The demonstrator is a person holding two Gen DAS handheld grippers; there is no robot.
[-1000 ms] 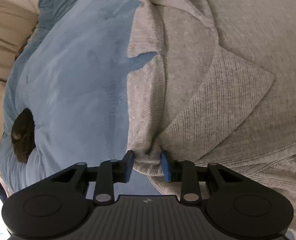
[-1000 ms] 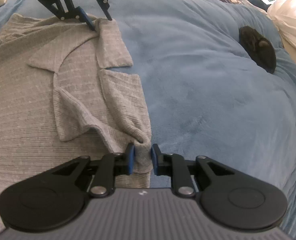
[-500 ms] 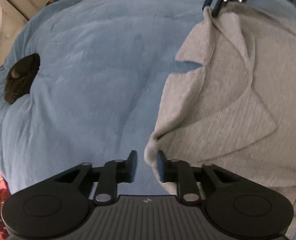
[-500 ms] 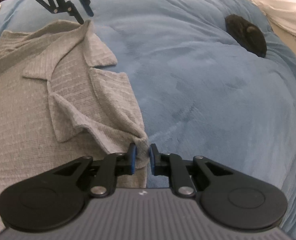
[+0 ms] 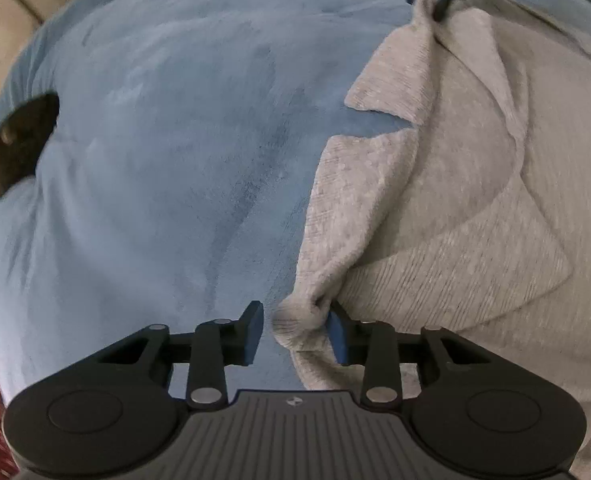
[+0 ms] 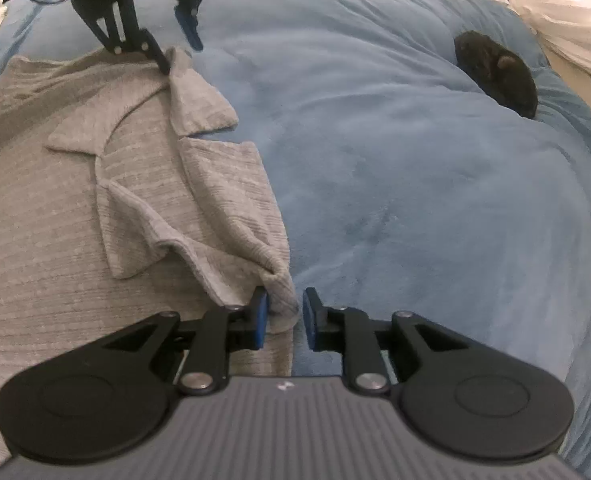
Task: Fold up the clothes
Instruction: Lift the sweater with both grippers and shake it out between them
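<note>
**Both grippers loosening at the garment's edge**

A grey knit garment (image 6: 55,216) lies spread on the bed's blue blanket (image 6: 395,168). Its bunched edge sits between the left gripper (image 5: 295,330) fingers, touching only one pad as they open. The right gripper (image 6: 283,316) is opening too, with a fold resting against one finger, the other clear.

No readable text, number or brand name is found in either view. Only a small pale emblem is seen on the ridged grey housing (image 5: 293,401) at 6 o'clock in the left wrist view, and a like mark on the housing at 6 o'clock in the right wrist view; neither can be made out as letters.
</note>
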